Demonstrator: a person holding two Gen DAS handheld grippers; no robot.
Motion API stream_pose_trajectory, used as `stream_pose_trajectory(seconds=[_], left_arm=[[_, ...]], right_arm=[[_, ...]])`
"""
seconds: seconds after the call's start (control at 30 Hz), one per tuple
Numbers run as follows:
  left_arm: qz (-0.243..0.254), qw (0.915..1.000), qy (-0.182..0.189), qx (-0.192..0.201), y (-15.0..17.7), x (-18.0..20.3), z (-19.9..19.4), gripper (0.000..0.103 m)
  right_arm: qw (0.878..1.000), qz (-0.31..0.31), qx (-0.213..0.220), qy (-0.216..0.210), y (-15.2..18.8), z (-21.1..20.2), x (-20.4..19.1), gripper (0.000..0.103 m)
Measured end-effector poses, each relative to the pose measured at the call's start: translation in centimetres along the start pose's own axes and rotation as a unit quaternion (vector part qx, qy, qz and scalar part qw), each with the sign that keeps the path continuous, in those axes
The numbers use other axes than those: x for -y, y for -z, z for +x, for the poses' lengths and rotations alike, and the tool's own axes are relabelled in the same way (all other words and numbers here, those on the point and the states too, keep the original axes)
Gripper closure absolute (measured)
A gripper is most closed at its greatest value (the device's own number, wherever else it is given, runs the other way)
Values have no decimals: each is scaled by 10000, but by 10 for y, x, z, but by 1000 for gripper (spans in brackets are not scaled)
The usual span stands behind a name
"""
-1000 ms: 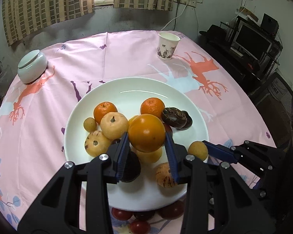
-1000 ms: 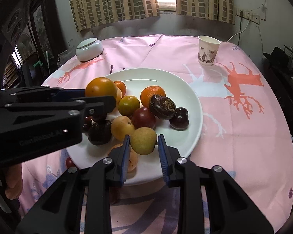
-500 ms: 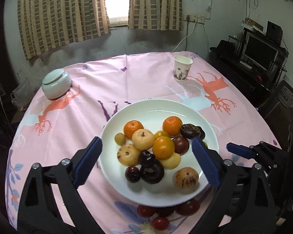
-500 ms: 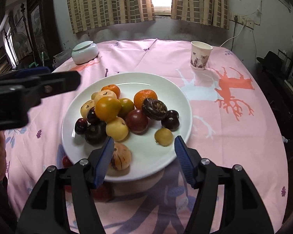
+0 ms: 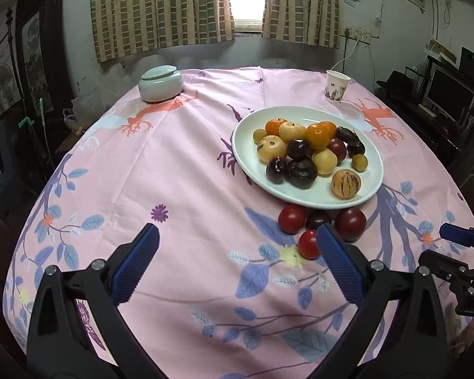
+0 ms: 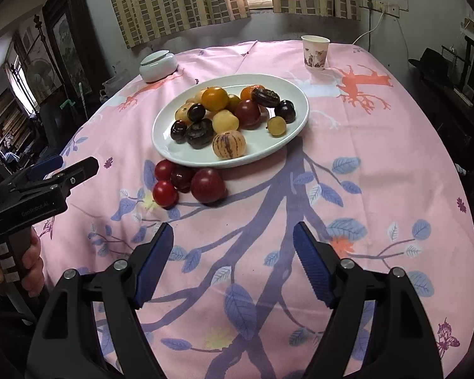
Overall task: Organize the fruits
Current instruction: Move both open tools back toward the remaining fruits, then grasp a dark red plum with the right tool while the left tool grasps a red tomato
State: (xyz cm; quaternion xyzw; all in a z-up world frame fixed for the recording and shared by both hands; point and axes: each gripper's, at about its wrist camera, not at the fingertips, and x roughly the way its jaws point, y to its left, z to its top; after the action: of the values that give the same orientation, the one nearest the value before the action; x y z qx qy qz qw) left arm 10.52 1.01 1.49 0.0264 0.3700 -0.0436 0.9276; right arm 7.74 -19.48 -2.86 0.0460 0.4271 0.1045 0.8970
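A white plate point(image 5: 246, 154) point(image 6: 295, 126) on the pink tablecloth holds several fruits: an orange point(image 5: 317, 136) point(image 6: 215, 98), dark plums, pale yellow fruits and a striped melon-like fruit point(image 5: 345, 184) point(image 6: 228, 145). Several red fruits point(image 5: 349, 223) point(image 6: 207, 185) lie on the cloth beside the plate's near rim. My left gripper point(image 5: 237, 252) is open and empty, low over the cloth, well short of the plate. My right gripper point(image 6: 233, 246) is open and empty, also back from the plate. The left gripper also shows in the right wrist view point(image 6: 61, 165).
A white lidded bowl point(image 5: 161, 83) point(image 6: 157, 65) stands at the far left of the table. A paper cup point(image 5: 337, 86) point(image 6: 315, 53) stands at the far right. Curtains and a wall lie behind; a desk with a monitor point(image 5: 448, 94) stands to the right.
Both grippers let go of their fruits onto the plate, opened wide, and pulled back away from the plate toward the near table edge.
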Motion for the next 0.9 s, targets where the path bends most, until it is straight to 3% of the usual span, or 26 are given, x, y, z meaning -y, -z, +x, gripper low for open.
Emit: stream_pose_trajectory(seconds=[0.3, 0.43, 0.6, 0.63, 0.73, 0.9], left_arm=[[139, 9998, 6, -129, 16, 3, 3, 2], [19, 9998, 69, -169, 22, -6, 4, 2], [-116, 9997, 98, -180, 25, -23, 3, 2], [-142, 9997, 96, -184, 25, -26, 3, 2], [-197, 9995, 153, -214, 27, -30, 4, 2], [-88, 9993, 177, -311, 26, -25, 8, 2]], right_arm=[[9997, -198, -148, -15, 4, 24, -20, 24], [9993, -369, 8, -55, -7, 41, -31, 24], [9985, -497, -186, 109, -26, 75, -36, 25], [9981, -526, -274, 139, -29, 84, -36, 28], [9976, -495, -475, 108, -34, 104, -32, 63], [9979, -399, -501, -78, -28, 91, -32, 64]])
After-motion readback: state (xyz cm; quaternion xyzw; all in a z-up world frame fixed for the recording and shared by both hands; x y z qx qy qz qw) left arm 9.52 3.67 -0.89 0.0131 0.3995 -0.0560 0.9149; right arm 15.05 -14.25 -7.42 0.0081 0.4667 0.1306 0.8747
